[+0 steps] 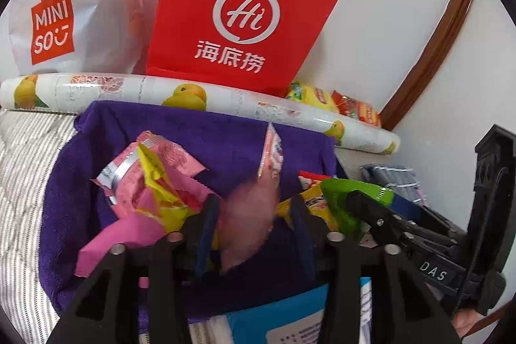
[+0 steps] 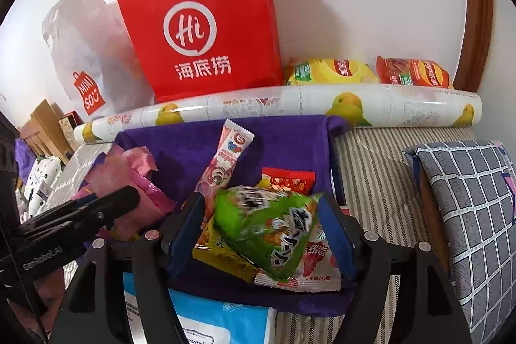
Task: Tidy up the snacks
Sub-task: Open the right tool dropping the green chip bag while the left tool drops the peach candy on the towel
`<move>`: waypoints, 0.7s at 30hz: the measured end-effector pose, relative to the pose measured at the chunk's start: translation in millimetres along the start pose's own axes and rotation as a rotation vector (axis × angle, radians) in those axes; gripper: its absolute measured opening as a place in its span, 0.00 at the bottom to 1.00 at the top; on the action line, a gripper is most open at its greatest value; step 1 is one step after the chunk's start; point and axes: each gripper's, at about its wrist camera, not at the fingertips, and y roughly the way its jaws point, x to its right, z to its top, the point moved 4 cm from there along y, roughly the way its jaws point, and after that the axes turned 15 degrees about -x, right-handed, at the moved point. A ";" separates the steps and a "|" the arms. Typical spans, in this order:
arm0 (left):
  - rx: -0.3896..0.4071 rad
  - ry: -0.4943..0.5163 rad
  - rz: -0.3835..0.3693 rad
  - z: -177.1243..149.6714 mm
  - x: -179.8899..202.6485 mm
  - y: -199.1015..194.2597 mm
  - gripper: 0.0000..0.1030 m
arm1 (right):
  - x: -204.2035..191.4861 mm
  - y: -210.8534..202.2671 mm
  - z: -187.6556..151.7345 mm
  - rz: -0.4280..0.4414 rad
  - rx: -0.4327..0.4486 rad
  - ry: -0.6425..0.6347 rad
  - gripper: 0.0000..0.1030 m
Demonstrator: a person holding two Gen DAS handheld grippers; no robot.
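While the left gripper (image 1: 254, 211) stands parted around a blurred pink packet (image 1: 246, 224), pads not pressing it, the right gripper (image 2: 262, 223) gapes either side of a crinkly green snack bag (image 2: 267, 229), also loose. Both bags sit over the fuzzy purple towel (image 2: 290, 137), heaped with glossy pink wrappers (image 1: 151, 182) at nine o'clock. At twelve lies a shiny fruit-printed roll (image 2: 290, 102); beyond it a stiff red paper bag (image 2: 200, 21), with yellow and orange chip bags (image 2: 332, 71) at one o'clock.
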 end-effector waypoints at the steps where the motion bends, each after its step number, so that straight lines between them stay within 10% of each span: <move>1: 0.001 0.000 -0.010 -0.1 1.0 -1.1 0.57 | 0.1 -1.5 -0.2 0.004 0.007 0.001 0.71; 21: 0.101 -0.079 -0.120 4.0 -13.4 -40.4 0.65 | 0.0 -26.8 2.8 0.043 0.098 0.008 0.71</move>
